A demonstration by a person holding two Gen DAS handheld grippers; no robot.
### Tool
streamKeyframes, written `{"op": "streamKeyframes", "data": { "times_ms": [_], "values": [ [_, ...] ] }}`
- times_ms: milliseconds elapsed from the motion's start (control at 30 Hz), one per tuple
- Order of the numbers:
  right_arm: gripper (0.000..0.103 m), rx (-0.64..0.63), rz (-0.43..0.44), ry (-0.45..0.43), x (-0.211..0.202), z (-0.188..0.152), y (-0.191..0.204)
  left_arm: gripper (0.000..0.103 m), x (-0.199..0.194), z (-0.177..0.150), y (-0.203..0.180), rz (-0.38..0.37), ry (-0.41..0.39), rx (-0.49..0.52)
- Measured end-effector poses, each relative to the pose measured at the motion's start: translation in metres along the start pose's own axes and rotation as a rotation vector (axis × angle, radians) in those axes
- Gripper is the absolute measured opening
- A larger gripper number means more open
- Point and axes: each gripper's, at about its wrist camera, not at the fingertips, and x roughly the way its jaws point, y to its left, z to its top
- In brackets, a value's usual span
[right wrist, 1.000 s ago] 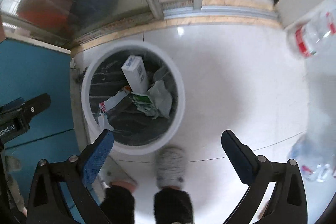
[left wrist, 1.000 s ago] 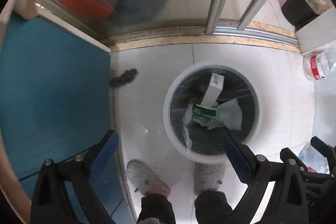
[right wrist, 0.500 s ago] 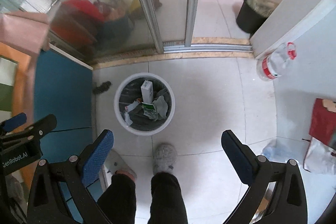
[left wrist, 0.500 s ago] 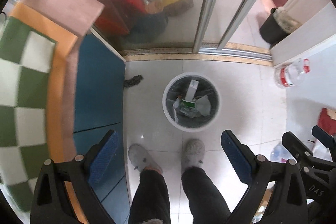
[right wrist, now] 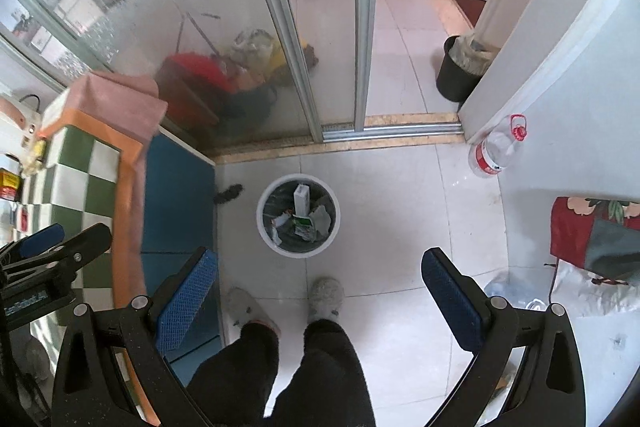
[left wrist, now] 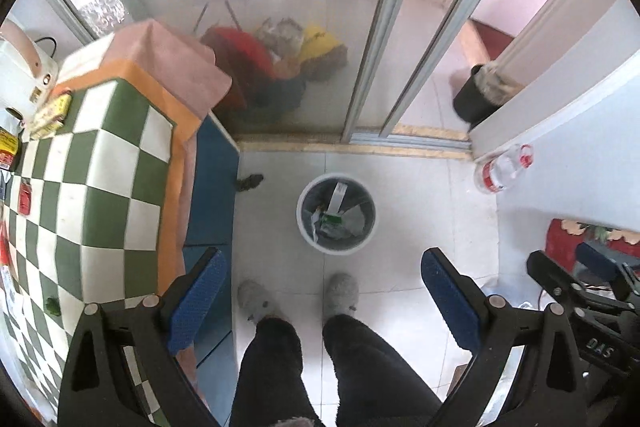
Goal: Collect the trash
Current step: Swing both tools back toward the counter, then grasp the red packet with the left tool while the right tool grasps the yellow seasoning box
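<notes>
On the white tiled floor, far below both claws, we see the white trash bin (left wrist: pixel 336 213) standing upright, with a white carton (right wrist: pixel 301 198), a green-printed wrapper (right wrist: pixel 303 221) and crumpled paper (right wrist: pixel 322 219) inside it. It sits just beyond our grey slippers (left wrist: pixel 340 294), centred between the blue pads of the left claw (left wrist: pixel 324 303), whose jaws stand wide and hold nothing. The right claw (right wrist: pixel 320 303) is equally wide and empty, the bin slightly left of its middle. Left of the bin stands the blue cabinet (left wrist: pixel 212 195) under the checkered surface (left wrist: pixel 100 187); to the far right, a clear bottle (right wrist: pixel 496 151) lies by the wall.
</notes>
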Motion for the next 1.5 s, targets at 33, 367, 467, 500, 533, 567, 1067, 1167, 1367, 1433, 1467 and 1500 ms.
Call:
{"op": "streamKeyframes", "data": {
  "times_ms": [33,367,467,500,533,567,1067,1167,1367,1433,1467,1500],
  "values": [
    [0.103,0.004,0.003,-0.001,-0.008,0.0,0.001,0.1,-0.008,0.0,0.002,-0.008,-0.012,0.0],
    [0.103,0.01,0.083,-0.04,-0.048,0.008,0.052,0.1,-0.072,0.024,0.081,-0.003,-0.188,-0.176],
    [0.103,-0.051,0.129,-0.06,-0.055,0.023,0.1,0.1,-0.087,0.029,0.14,0.053,-0.248,-0.268],
    [0.103,-0.072,0.142,-0.06,-0.054,0.027,0.114,0.103,-0.092,0.03,0.17,0.083,-0.262,-0.305],
    [0.103,-0.102,0.163,-0.059,-0.053,0.032,0.137,0.103,-0.093,0.029,0.194,0.115,-0.263,-0.336],
    [0.103,-0.123,0.179,-0.056,-0.051,0.036,0.153,0.103,-0.093,0.027,0.211,0.14,-0.261,-0.359],
    [0.103,-0.643,0.306,0.078,0.054,0.056,0.534,0.102,-0.018,-0.054,0.515,0.264,-0.009,-0.793],
    [0.103,-0.749,0.266,0.083,0.082,0.064,0.593,0.102,0.01,-0.047,0.537,0.187,0.008,-0.818],
    [0.103,-0.962,0.188,0.088,0.133,0.072,0.681,0.074,0.046,-0.035,0.566,0.081,0.005,-0.861],
    [0.103,-1.007,0.162,0.078,0.143,0.077,0.694,0.057,0.044,-0.031,0.564,0.097,-0.02,-0.837],
    [0.103,-1.027,0.151,0.075,0.148,0.078,0.701,0.044,0.043,-0.03,0.563,0.096,-0.028,-0.832],
    [0.103,-1.045,0.146,0.076,0.153,0.078,0.707,0.012,0.041,-0.028,0.56,0.072,-0.049,-0.816]
  ]
}}
